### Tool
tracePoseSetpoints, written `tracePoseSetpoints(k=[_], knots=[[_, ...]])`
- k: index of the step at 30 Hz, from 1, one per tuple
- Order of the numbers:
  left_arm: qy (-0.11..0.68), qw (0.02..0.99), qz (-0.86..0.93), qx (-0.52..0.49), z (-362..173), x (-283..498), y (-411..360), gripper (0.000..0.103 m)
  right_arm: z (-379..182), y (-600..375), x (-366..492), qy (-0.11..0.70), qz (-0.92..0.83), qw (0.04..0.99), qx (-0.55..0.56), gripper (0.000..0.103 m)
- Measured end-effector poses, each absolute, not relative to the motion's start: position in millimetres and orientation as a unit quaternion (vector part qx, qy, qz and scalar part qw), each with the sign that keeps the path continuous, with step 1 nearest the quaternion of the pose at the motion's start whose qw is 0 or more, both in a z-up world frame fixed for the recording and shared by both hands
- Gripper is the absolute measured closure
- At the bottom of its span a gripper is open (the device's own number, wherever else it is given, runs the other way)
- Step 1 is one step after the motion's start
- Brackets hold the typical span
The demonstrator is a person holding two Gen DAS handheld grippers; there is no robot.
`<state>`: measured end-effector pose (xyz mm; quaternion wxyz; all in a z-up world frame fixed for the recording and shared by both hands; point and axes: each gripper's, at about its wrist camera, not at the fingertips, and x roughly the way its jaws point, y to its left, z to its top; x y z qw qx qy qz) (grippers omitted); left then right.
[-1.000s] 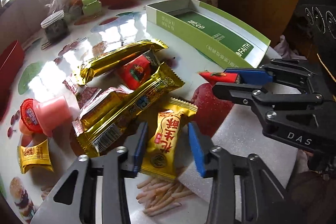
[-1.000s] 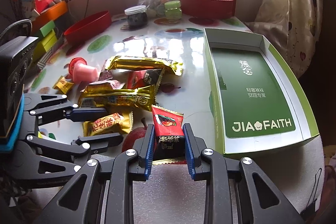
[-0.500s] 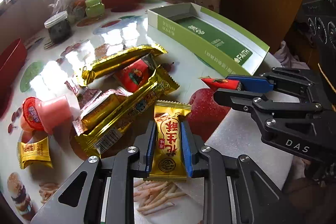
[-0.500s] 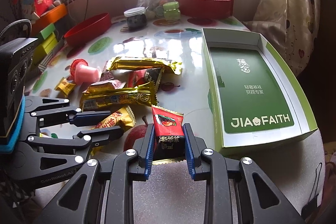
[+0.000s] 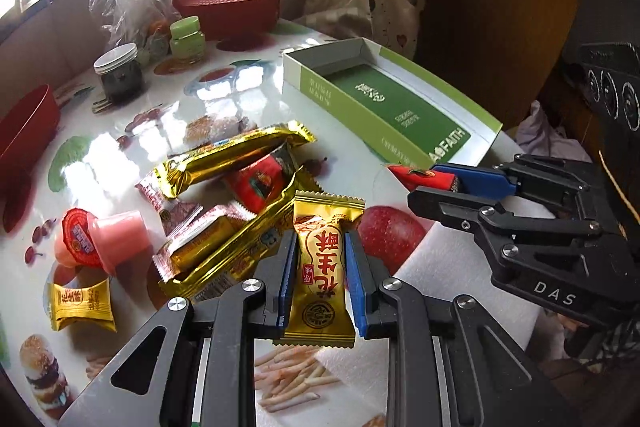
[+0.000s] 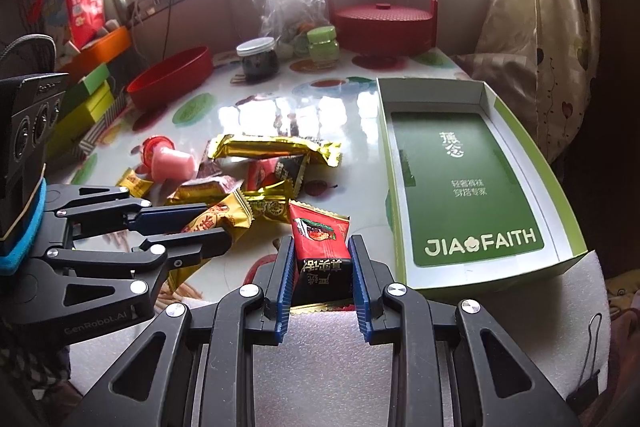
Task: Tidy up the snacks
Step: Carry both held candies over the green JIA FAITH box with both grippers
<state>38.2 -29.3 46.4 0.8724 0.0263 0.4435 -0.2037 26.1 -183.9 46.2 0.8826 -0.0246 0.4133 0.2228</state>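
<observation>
Holding two snacks for boxing | my left gripper [image 5: 320,277] pinches yellow foil peanut-candy packet [image 5: 318,267] | right gripper [image 6: 320,277] clamps red-and-black wrapped snack [image 6: 320,247] | open green cardboard box [image 6: 560,187] waits at table's right edge

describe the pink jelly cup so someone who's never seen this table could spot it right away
Start at the green and white open box on the fruit-print table, then cross the heap of gold wrappers beside it to the far side. There the pink jelly cup lies tipped on its side. It is the only moulded plastic cup among flat foil packets, with a round red lid.
</observation>
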Motion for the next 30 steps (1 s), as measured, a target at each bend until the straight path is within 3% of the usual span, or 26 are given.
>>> tracePoseSetpoints(k=[15,30], knots=[[0.415,0.880,-0.232,-0.003,76,71,-65,0.078,70,-221,39,0.383,0.175,0.907,-0.003,0.078],[0.426,0.866,-0.261,-0.025,68,113,-115,0.078,66,-272,74,0.382,0.110,0.918,0.012,0.078]])
